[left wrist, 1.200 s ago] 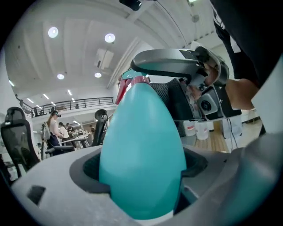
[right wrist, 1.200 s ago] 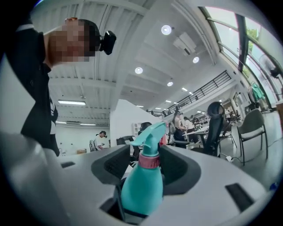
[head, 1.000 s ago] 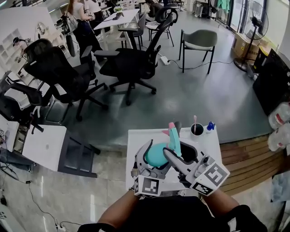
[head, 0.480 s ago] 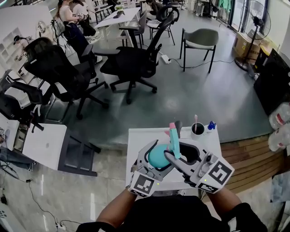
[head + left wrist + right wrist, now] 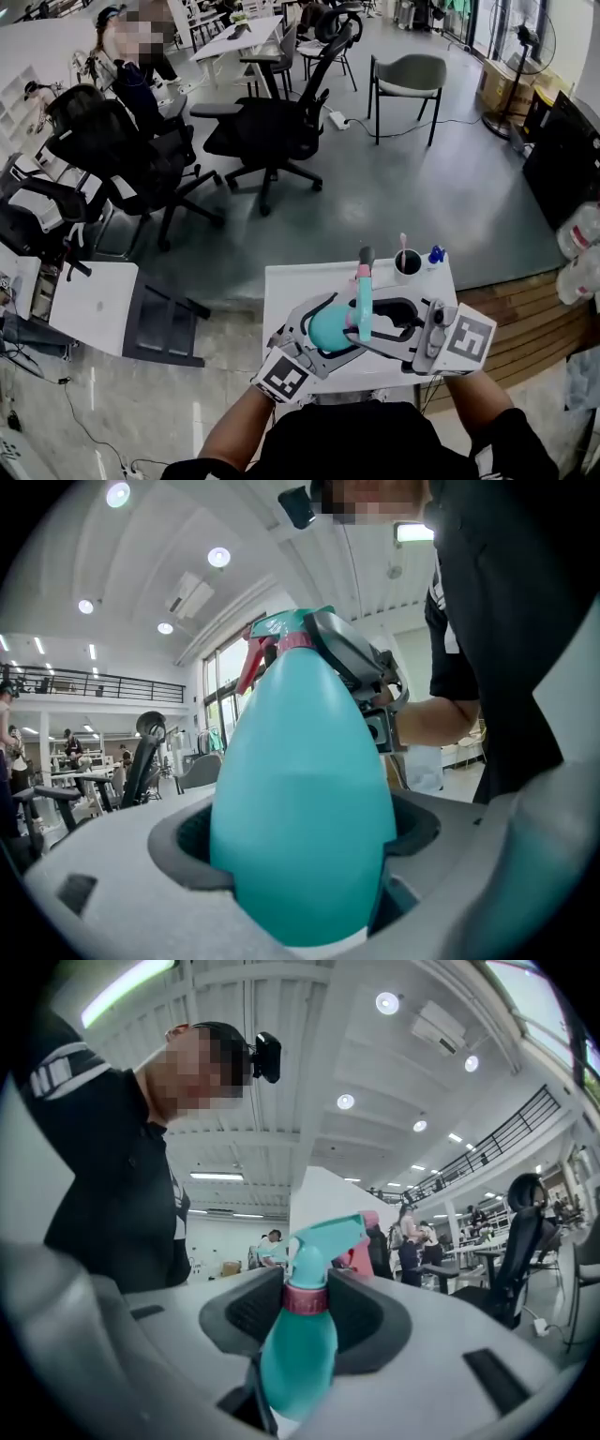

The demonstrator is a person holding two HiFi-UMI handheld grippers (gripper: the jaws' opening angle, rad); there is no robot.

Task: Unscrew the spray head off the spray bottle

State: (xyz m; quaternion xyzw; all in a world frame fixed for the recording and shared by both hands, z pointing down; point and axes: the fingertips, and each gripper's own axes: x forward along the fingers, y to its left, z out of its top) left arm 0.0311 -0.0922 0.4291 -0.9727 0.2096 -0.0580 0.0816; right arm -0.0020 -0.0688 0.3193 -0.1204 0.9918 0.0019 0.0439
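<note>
The spray bottle [image 5: 305, 789] hung over the counter [image 5: 286, 286], its teal body clamped in the left tool [image 5: 319, 323]. The right tool [image 5: 307, 1312] gripped the pink collar [image 5: 305, 1297] beneath the spray head [image 5: 323, 1237]. Unscrewing seemed underway; next, I'd judge, the collar needed twisting against a steadied body.

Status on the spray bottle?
Left gripper shut on bottle body. Right gripper on pink collar. Spray head still attached. Nothing blocking.

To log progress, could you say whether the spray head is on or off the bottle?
On: spray head and pink collar sit on the bottle neck.
</note>
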